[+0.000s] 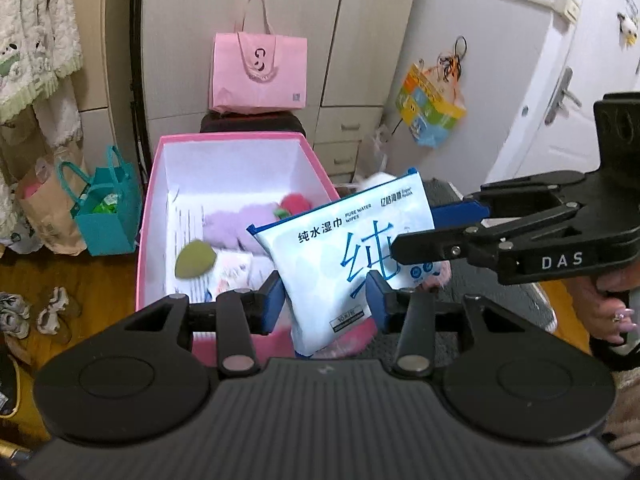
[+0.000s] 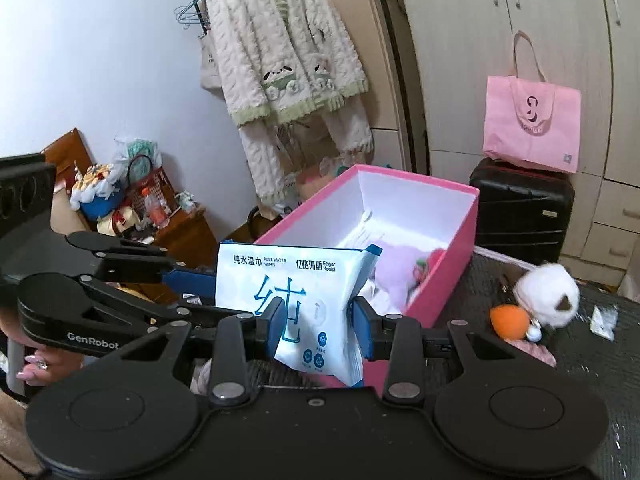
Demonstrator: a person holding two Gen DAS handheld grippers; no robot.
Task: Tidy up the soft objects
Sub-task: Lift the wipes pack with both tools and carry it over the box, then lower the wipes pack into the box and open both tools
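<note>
The pink box is sat at about 1 o'clock in the right wrist view, already loaded with plush stuff. The wet wipes pack is held up at its near rim, pinched low down by the right gripper, and the left gripper looks closed on it too. A soft, squishy, slick film pouch, probably lightish; a grip across the flat middle is judged safest, since corners would likely fold.
</note>
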